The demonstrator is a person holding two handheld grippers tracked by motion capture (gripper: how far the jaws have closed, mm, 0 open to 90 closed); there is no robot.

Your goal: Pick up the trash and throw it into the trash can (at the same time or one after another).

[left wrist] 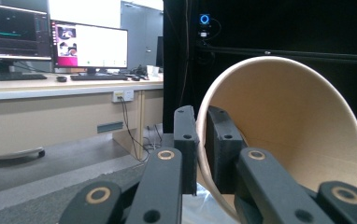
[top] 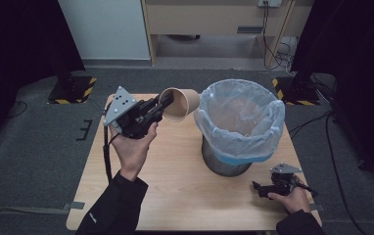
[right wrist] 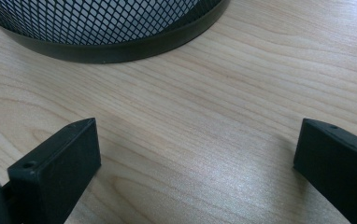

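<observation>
Pinching the paper cup (top: 179,104) by its rim, left claw (top: 164,104) holds it tipped at the bin's (top: 240,125) nine o'clock; right claw (top: 257,188) rests wide open on the surface (top: 175,191).

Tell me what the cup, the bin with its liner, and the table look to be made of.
Cup: likely paper or thin card, matte tan, with a rolled rim.
Bin: black metal-looking mesh, diamond openings above a solid base band.
Liner: thin translucent bluish plastic film, crinkled.
Table: light wood grain, possibly laminate, slight sheen.
</observation>
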